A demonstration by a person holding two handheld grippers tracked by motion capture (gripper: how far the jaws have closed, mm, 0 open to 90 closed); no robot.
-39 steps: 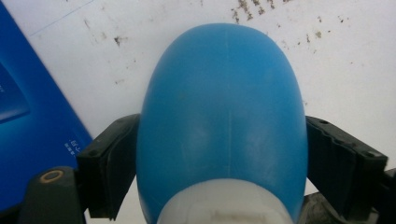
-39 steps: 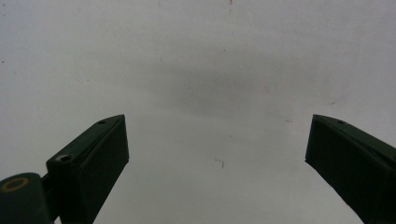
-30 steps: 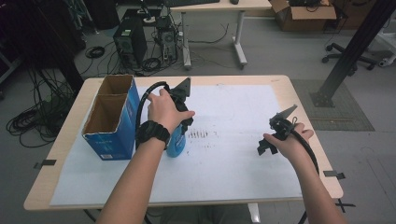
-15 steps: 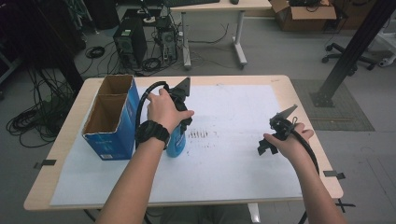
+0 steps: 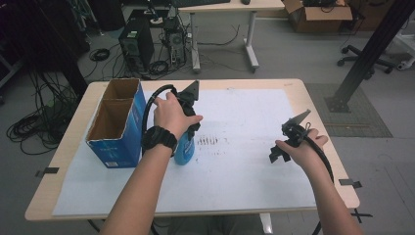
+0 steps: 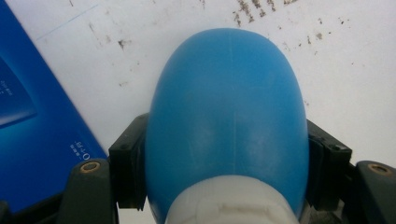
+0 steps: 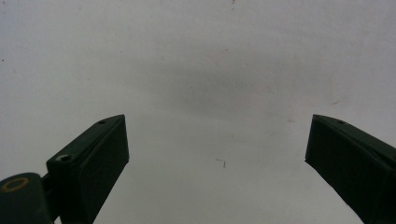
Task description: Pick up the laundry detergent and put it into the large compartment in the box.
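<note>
While the earlier high-view pictures and the present one are set side by side, almost nothing differs: the left gripper (image 5: pixel 188 115) sits at the same spot on the blue bottle (image 5: pixel 185 149), and the right gripper (image 5: pixel 288 139) hangs at the same place at 3 o'clock on the tabletop (image 5: pixel 293 88). Judgement: a pause with the grasp already made; the lift or carry has not begun.

High view. Bottle stands upright on the white sheet (image 5: pixel 244 166), left of centre, just beside the open blue box (image 5: pixel 117 129) at 9 o'clock; touching or not, cannot tell. Dark specks on the sheet at 3 o'clock of the bottle. The hand wears a black watch (image 5: pixel 159 138). No writing readable at this size.

Left gripper view. Fingers (image 6: pixel 128 168) closed against both flanks of the bottle (image 6: pixel 226 112), at its lower, wider part near the pale cap end (image 6: pixel 233 203). Box wall (image 6: pixel 37 121) at 9 o'clock carries small white print, upside down and too small to read; no brand made out. Bottle body shows no label on this side.

Right gripper view. Fingers (image 7: pixel 95 163) spread wide, nothing between them, bare white sheet (image 7: pixel 210 70) beneath. One tiny corner-shaped mark near centre, not lettering.
</note>
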